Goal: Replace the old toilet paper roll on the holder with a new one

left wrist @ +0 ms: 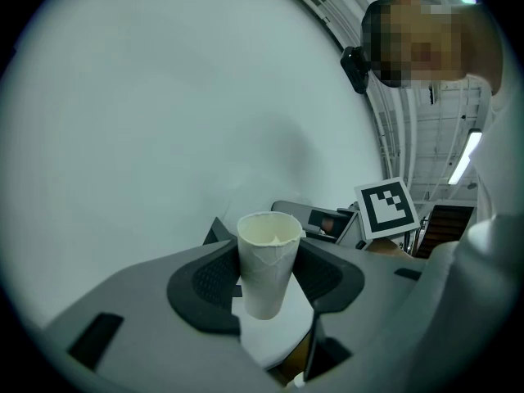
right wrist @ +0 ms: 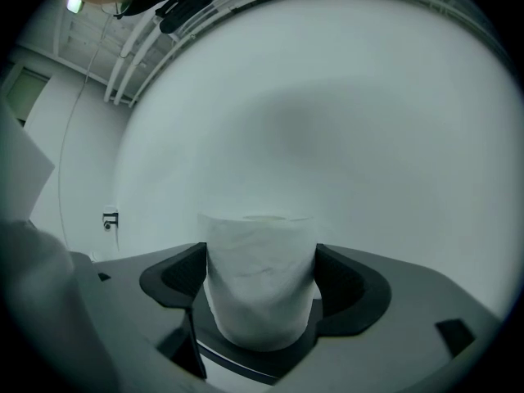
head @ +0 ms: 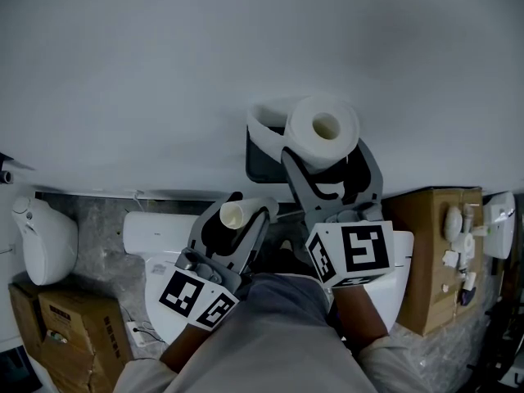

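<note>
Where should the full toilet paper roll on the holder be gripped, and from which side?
Across its curved paper sides, about mid-height, coming in level from the front. The toilet paper roll stands on end on the holder, hole up, with the wall close behind. The right hand-held gripper is lined up so, a jaw on either side.

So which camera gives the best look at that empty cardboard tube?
The left gripper view: the tube stands close up, mid-frame, upright between the jaws, with its open top visible. The head view shows it small, from above. The right gripper view misses it.
</note>
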`<state>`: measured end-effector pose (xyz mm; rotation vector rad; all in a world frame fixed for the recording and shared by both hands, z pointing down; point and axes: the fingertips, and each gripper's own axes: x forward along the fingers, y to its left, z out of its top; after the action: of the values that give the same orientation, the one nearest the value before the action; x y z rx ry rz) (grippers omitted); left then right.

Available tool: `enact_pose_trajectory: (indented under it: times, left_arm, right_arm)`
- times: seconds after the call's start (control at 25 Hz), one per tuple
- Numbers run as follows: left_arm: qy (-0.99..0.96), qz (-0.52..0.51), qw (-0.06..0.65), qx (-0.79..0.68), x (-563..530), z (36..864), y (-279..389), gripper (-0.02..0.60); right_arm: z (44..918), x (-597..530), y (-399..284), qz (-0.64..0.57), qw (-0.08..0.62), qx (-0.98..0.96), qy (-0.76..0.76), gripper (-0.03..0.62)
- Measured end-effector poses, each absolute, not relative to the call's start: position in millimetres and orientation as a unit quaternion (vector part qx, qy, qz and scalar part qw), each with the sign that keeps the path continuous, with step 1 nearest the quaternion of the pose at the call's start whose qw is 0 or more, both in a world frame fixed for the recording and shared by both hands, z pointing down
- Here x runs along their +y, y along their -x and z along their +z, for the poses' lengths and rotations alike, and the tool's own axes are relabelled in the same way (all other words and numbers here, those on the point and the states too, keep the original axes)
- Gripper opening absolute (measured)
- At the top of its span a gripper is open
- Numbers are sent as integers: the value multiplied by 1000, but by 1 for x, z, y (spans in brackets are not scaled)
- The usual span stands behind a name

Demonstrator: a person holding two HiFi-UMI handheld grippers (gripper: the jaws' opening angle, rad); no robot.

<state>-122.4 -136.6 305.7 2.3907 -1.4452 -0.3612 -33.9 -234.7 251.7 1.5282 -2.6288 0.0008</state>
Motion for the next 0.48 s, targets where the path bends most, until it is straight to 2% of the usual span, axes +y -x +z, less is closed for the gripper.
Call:
enact_pose_trajectory:
  times: [0.48]
  left_arm:
    - [-839,-134,168,-499,-137,308,121,196]
  right_arm:
    - [251,-241,28,10,47,-865,-500,400]
